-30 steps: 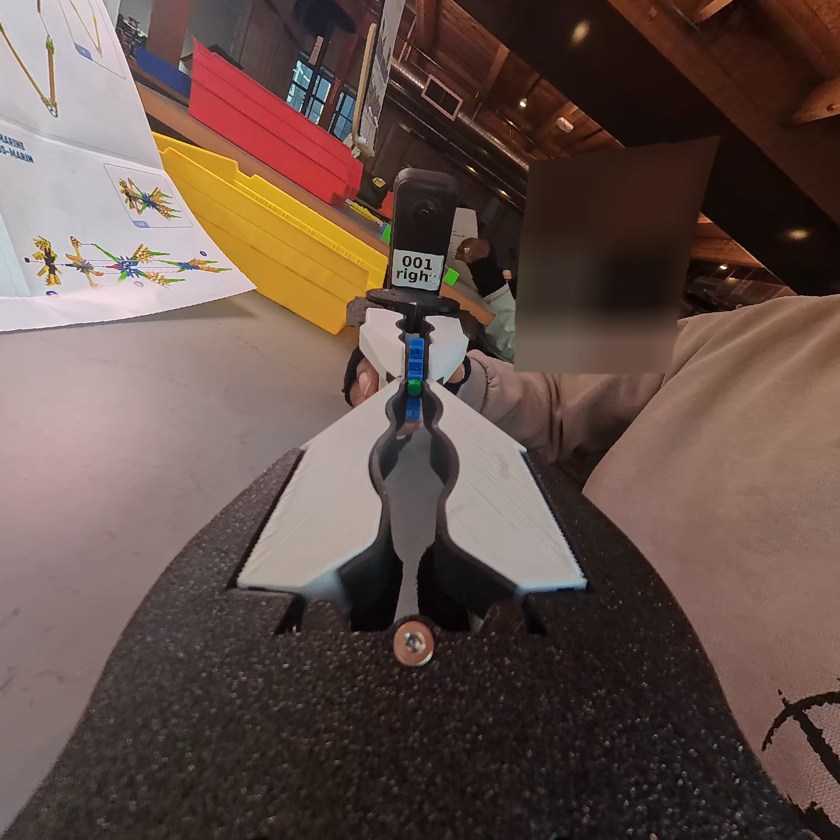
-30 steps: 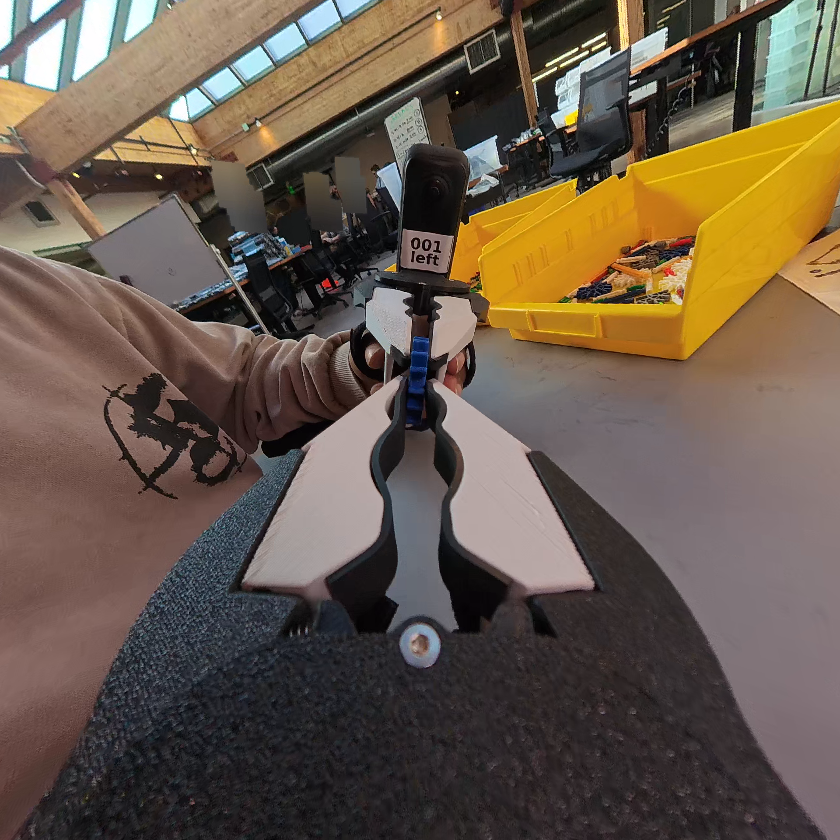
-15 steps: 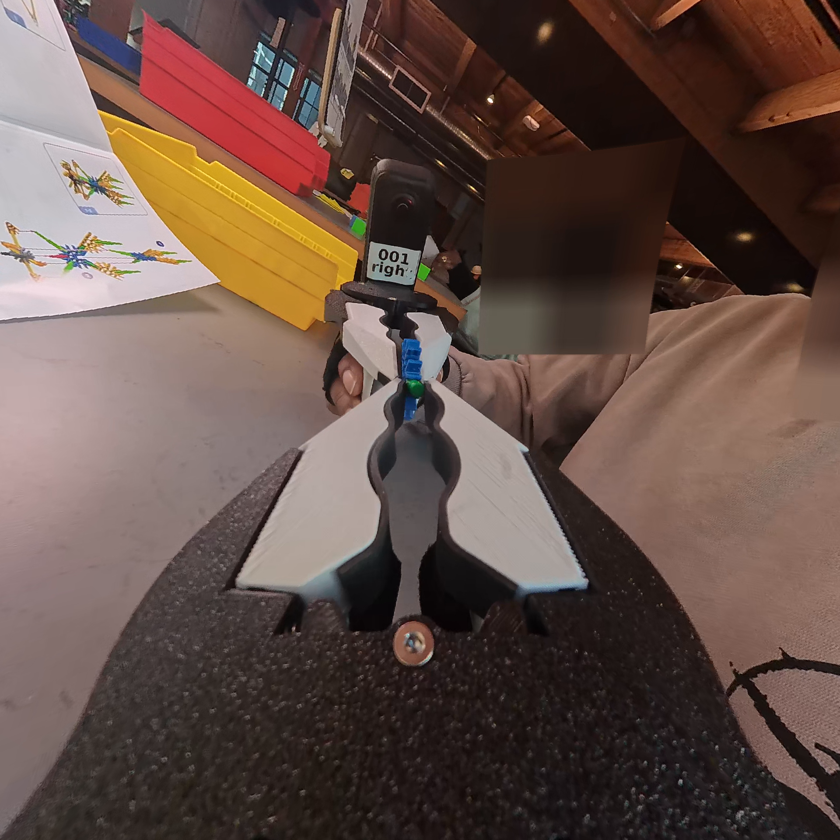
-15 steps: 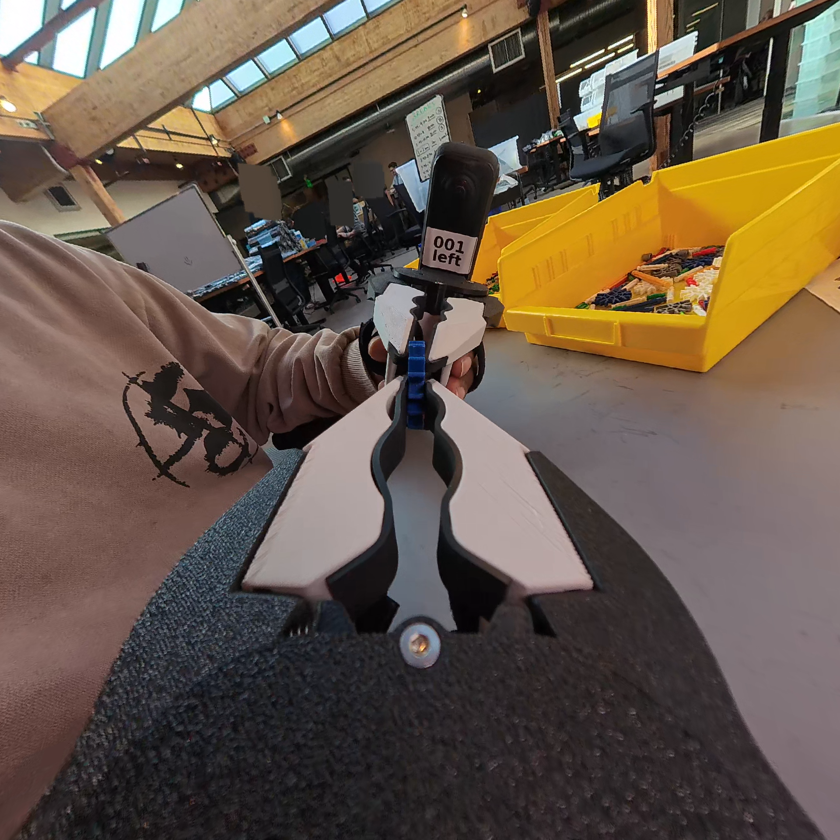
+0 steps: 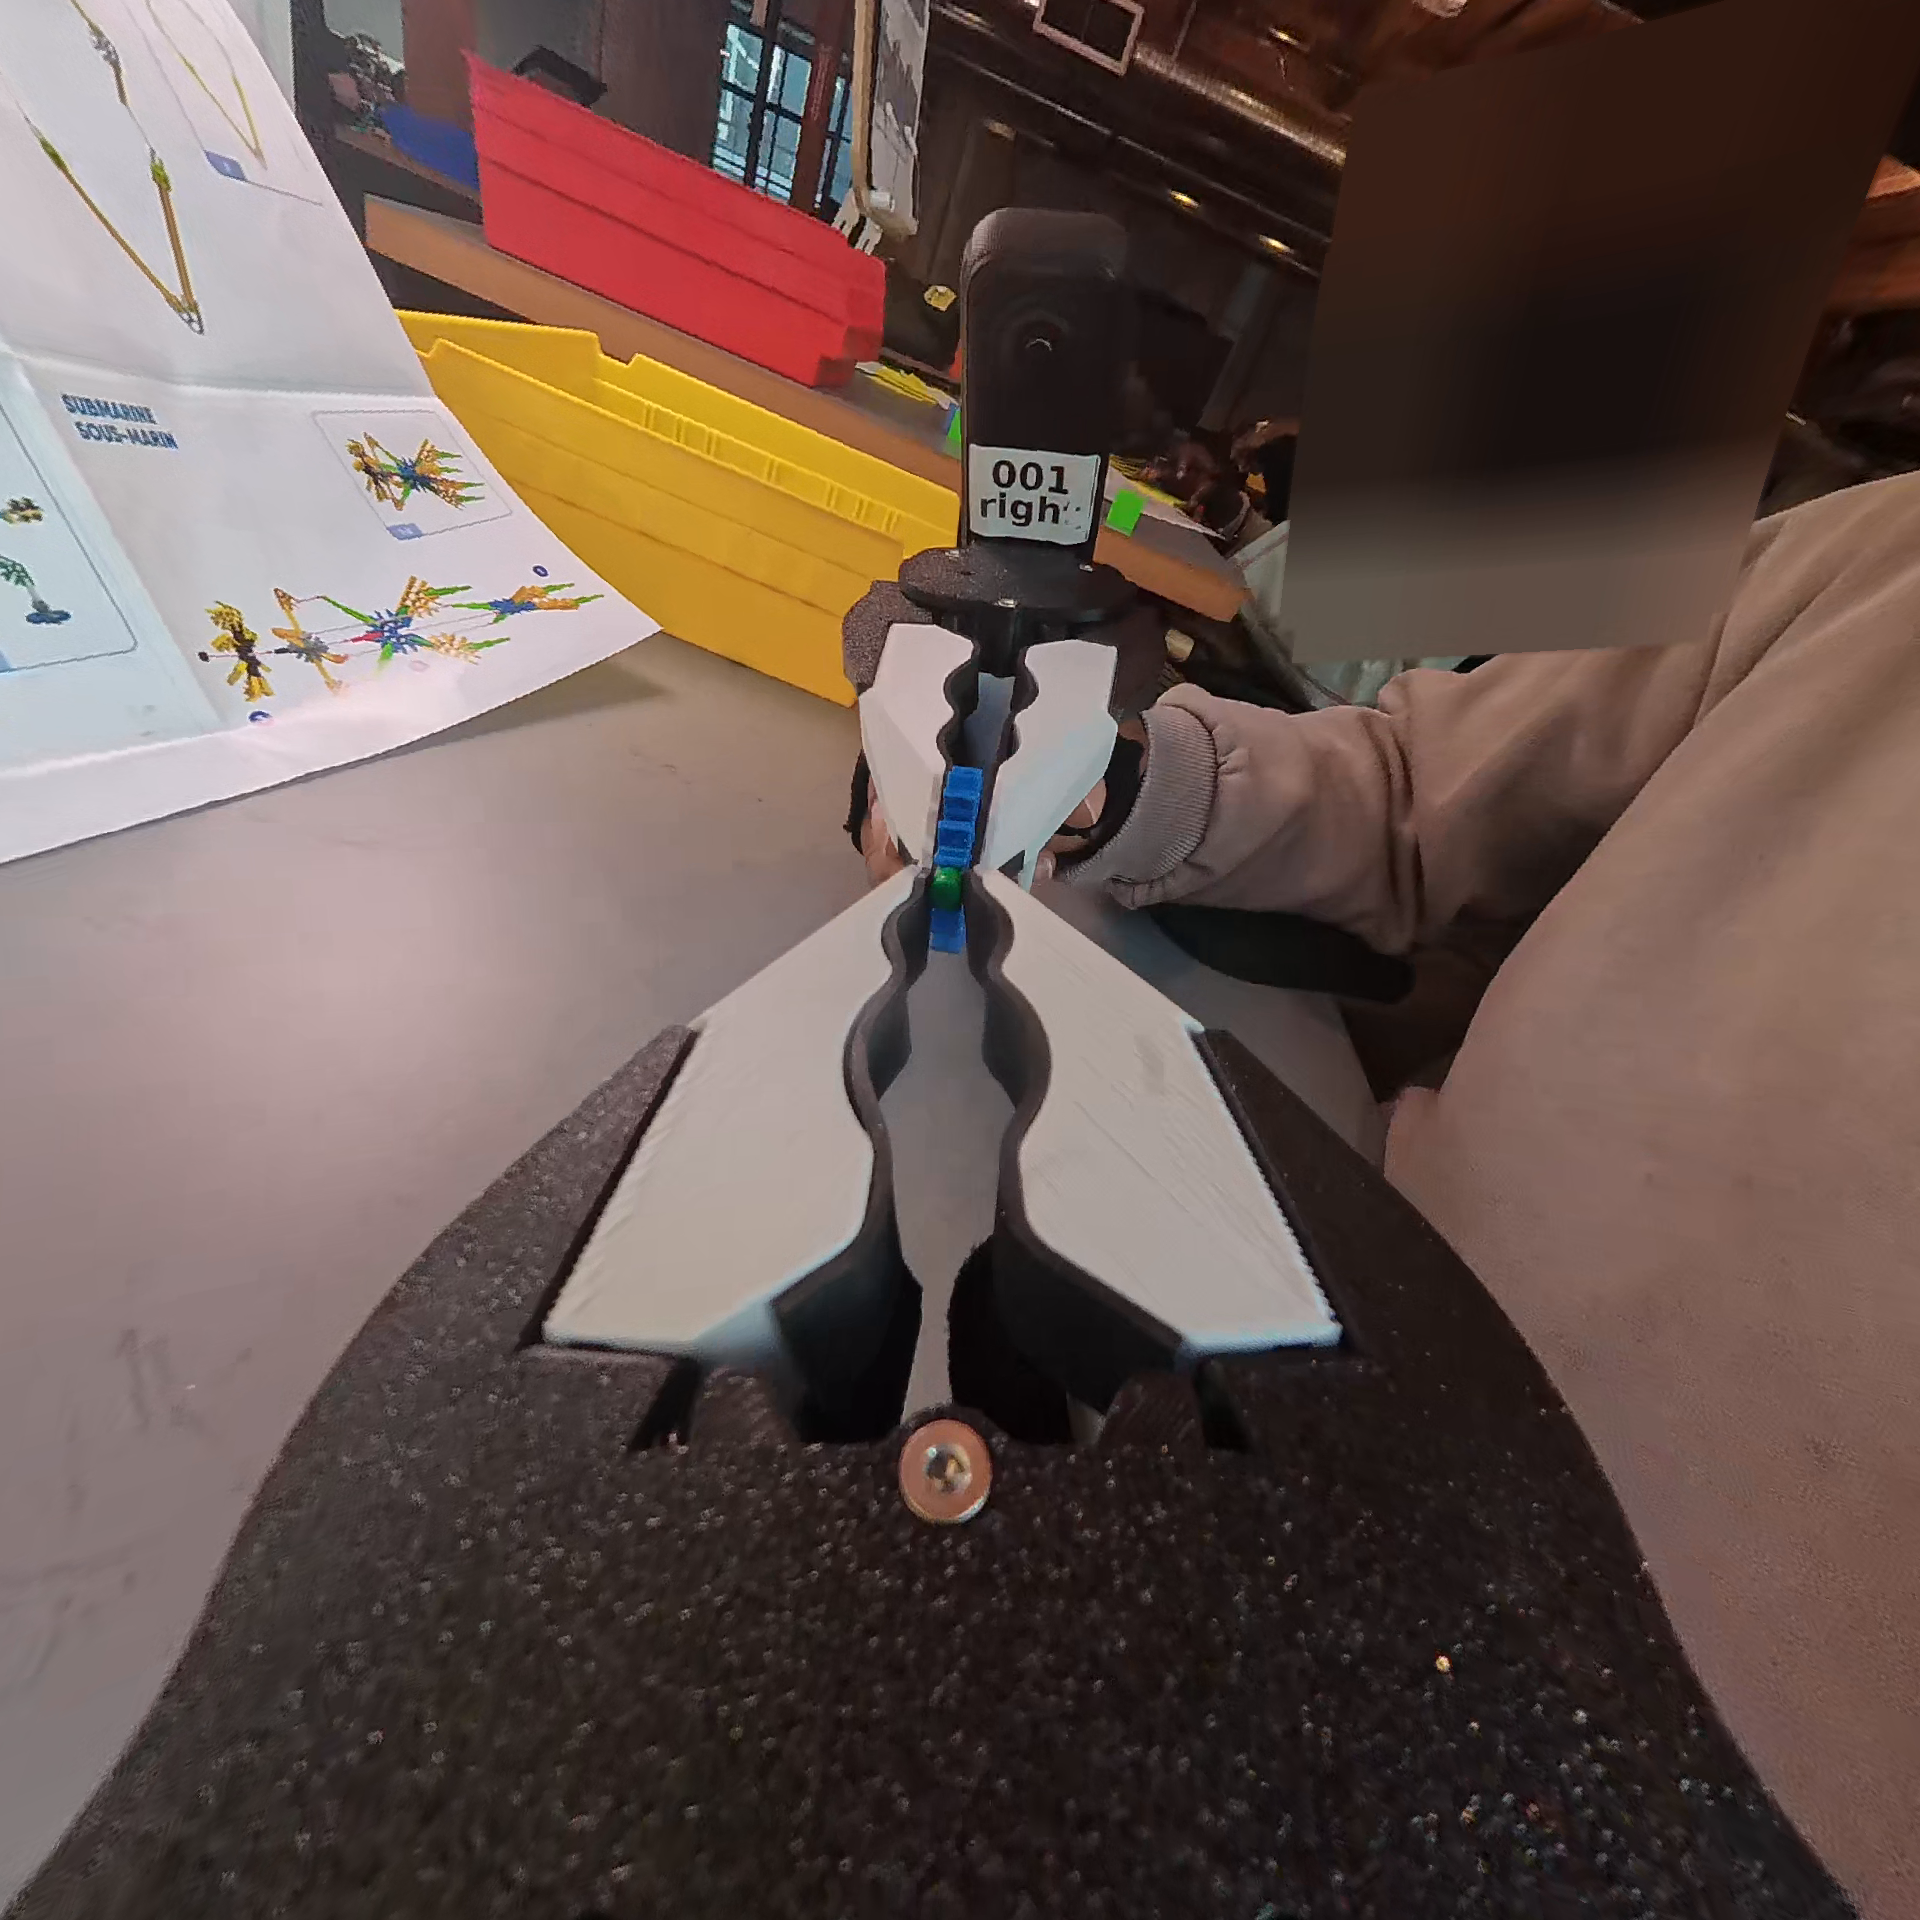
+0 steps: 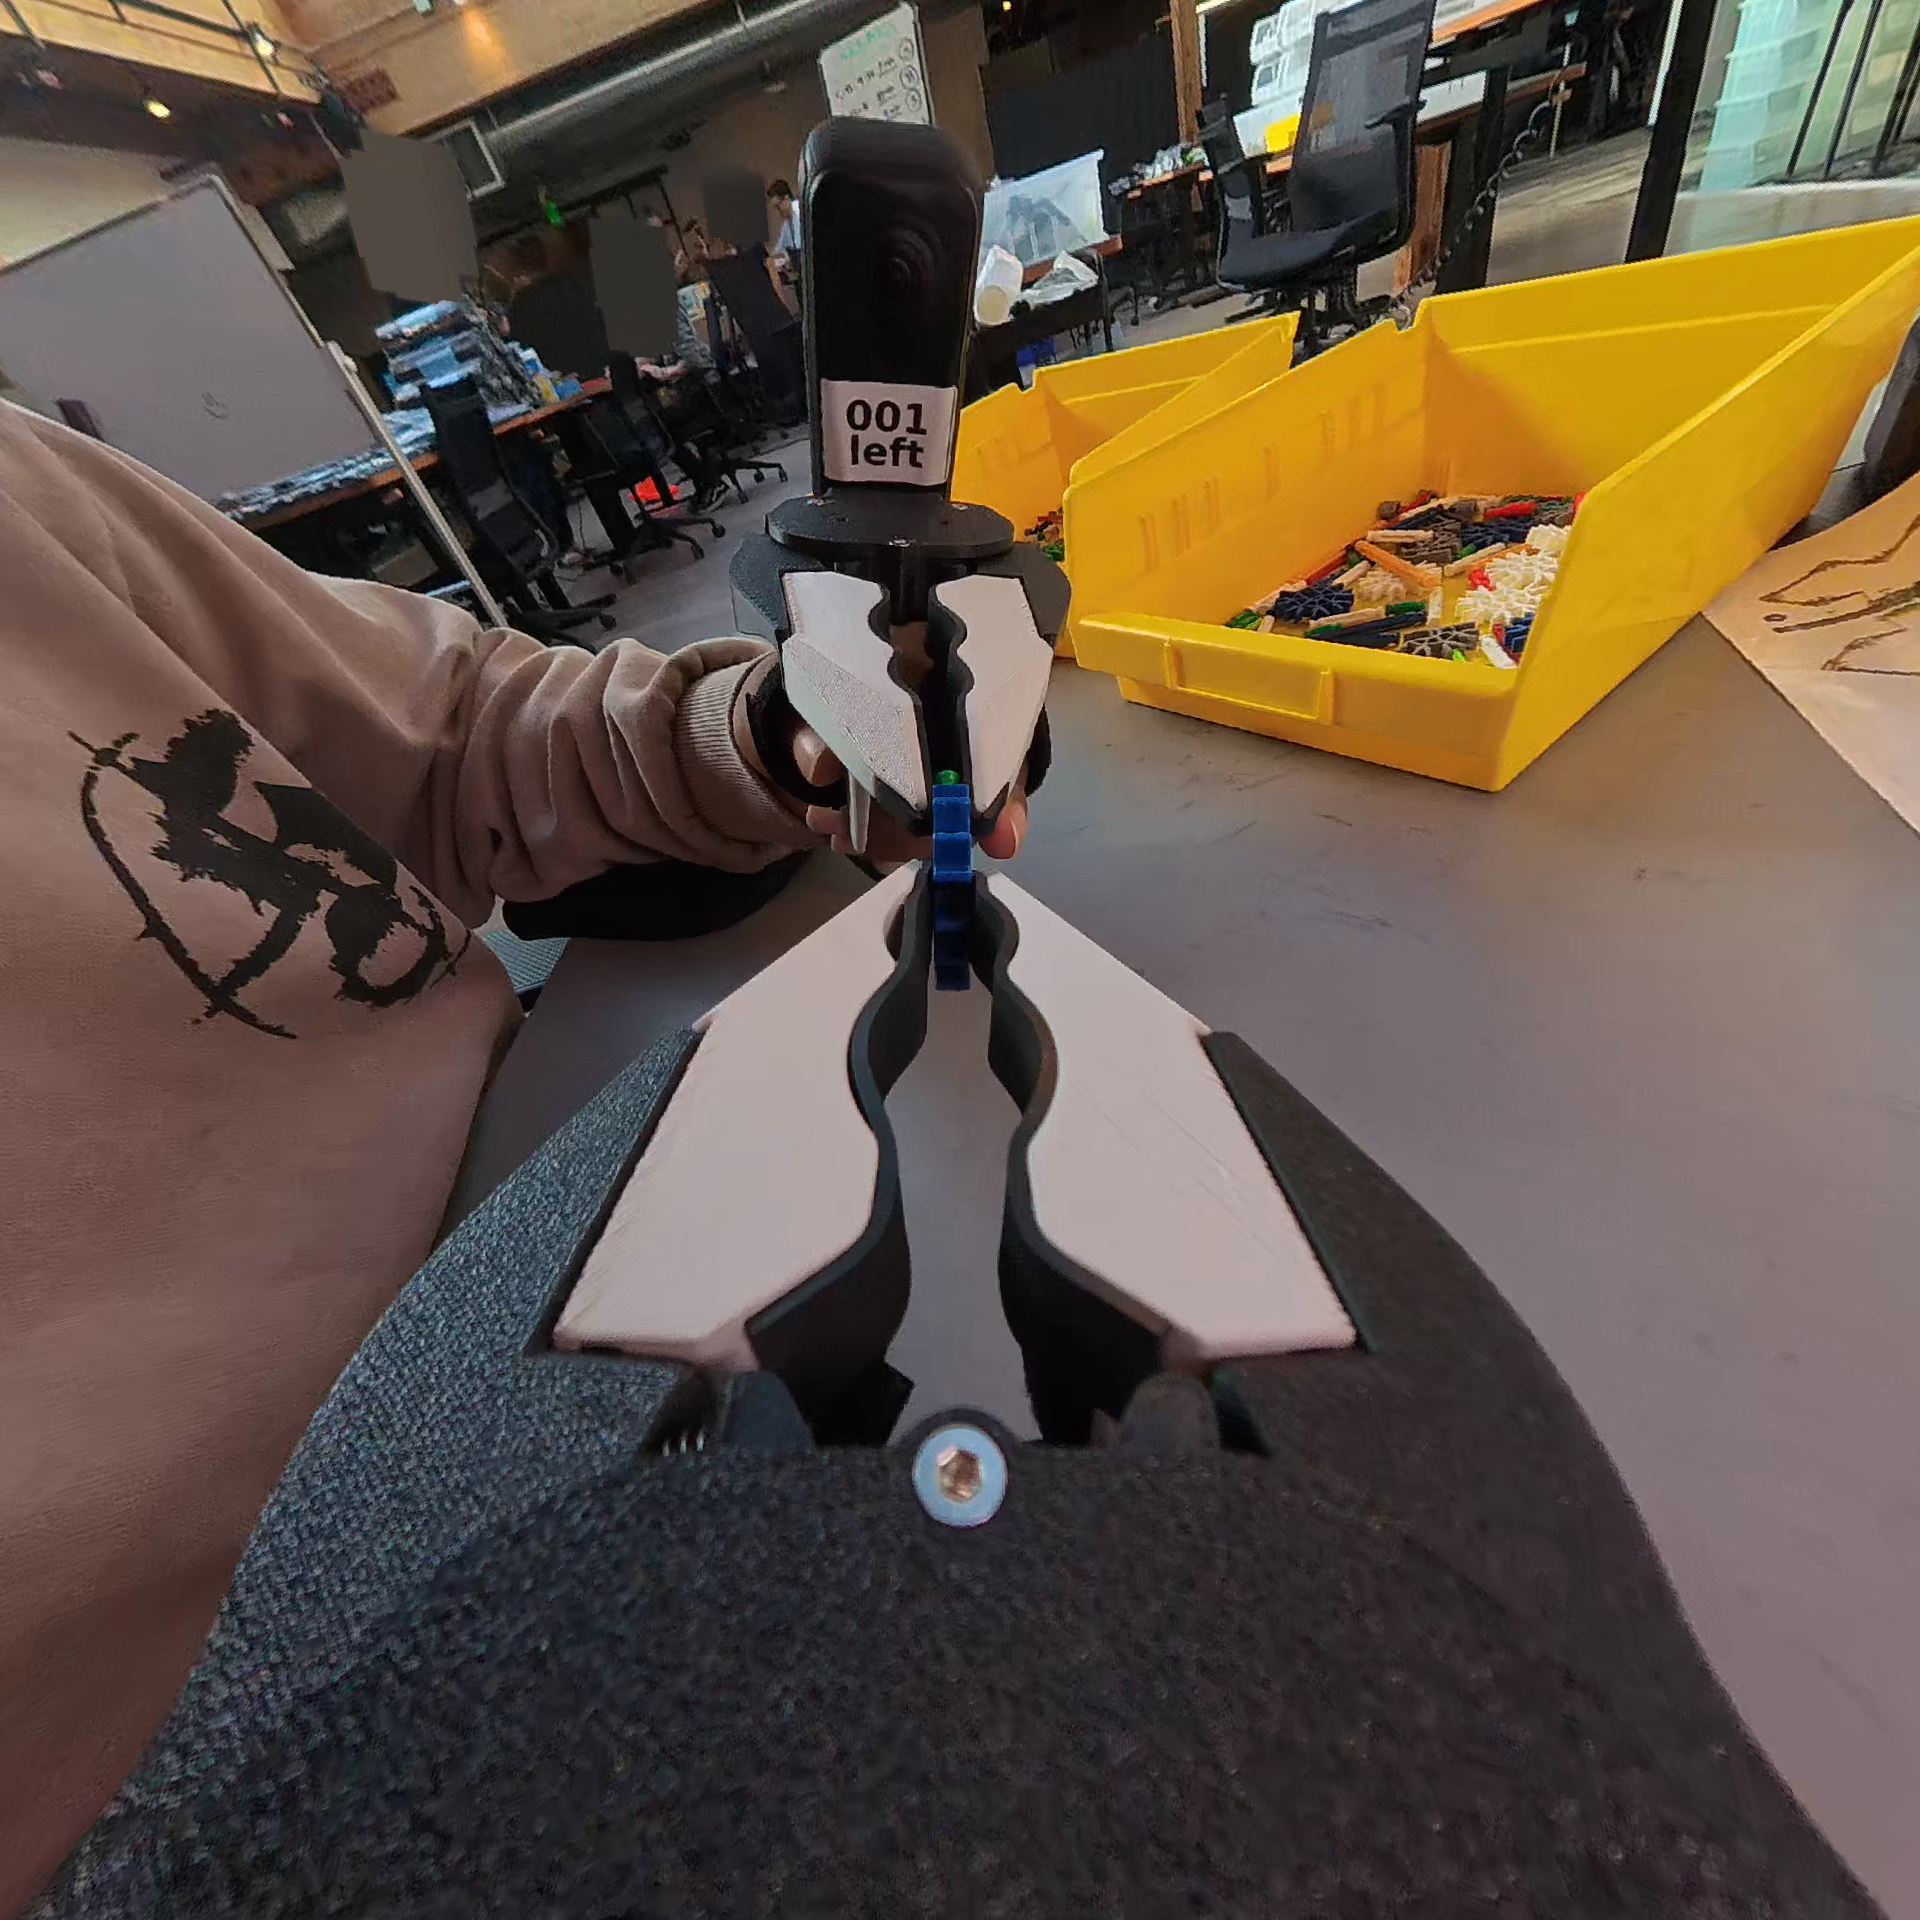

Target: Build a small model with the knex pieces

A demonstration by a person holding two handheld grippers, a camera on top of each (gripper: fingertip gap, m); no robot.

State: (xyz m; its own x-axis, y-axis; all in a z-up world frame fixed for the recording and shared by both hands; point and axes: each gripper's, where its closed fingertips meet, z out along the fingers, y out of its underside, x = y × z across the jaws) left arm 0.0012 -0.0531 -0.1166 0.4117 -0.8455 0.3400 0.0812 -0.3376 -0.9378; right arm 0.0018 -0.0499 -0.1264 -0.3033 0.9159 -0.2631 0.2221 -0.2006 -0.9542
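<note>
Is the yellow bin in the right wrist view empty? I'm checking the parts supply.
No, the yellow bin holds a pile of small coloured construction pieces.

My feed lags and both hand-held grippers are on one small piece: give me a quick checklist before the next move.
1. Left hand-held gripper shut on blue piece: ok.
2. Right hand-held gripper shut on the same blue piece: ok.
3. Green part seated in the blue piece: cannot tell.
4. Piece held clear above the table: ok.
5. Yellow bin clear of both grippers: ok.
6. Instruction sheet in sight: ok.
</note>
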